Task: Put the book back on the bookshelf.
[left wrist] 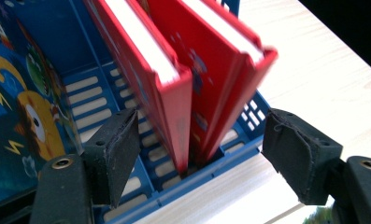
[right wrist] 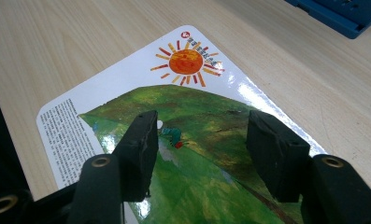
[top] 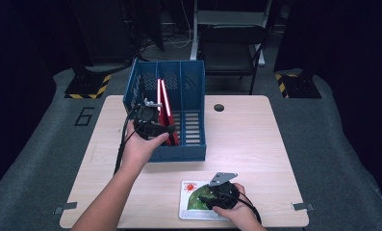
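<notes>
Two red books [top: 163,107] [left wrist: 183,70] stand leaning in the middle compartment of the blue rack [top: 188,86]. My left gripper [top: 152,126] [left wrist: 202,147] is open, its jaws standing either side of the books' near lower corners without gripping them. A blue picture book [left wrist: 19,116] with a cartoon figure stands in the compartment beside them. Flat on the table near the front edge lies a white book [top: 193,199] [right wrist: 183,135] with a sun and a green hill on its cover. My right gripper [top: 217,195] [right wrist: 199,154] hovers open just over that cover.
The blue rack [left wrist: 211,182] stands on the far left part of the light wooden table [top: 246,139]. A round cable hole [top: 219,107] lies to the rack's right. A metal chair [top: 232,43] is behind the table.
</notes>
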`<action>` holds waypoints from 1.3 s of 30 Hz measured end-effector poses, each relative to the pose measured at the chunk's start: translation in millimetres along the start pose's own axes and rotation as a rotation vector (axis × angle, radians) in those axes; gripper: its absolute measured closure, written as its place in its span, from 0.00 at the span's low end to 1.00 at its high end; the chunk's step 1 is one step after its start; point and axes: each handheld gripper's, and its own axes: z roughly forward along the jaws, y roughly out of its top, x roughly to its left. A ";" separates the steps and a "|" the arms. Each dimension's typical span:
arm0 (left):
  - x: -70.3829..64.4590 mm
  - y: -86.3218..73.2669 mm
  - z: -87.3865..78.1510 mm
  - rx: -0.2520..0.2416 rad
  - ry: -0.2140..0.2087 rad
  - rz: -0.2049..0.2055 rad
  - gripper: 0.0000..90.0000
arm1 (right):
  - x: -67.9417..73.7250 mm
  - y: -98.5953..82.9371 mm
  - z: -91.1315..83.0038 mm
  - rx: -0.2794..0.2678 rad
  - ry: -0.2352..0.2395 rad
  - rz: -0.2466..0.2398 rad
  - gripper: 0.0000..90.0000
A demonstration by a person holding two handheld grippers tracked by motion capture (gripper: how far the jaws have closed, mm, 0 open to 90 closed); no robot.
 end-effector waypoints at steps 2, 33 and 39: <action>1.3 4.2 0.8 -0.002 0.010 0.004 0.31 | 0.3 -0.1 0.1 -0.002 -0.002 0.001 0.48; 6.9 29.2 10.2 0.041 0.087 -0.052 0.52 | 0.0 -0.5 0.0 -0.008 0.001 0.025 0.47; 7.8 36.9 15.6 0.067 0.101 -0.101 0.51 | -0.4 -0.5 0.2 -0.011 0.005 0.032 0.47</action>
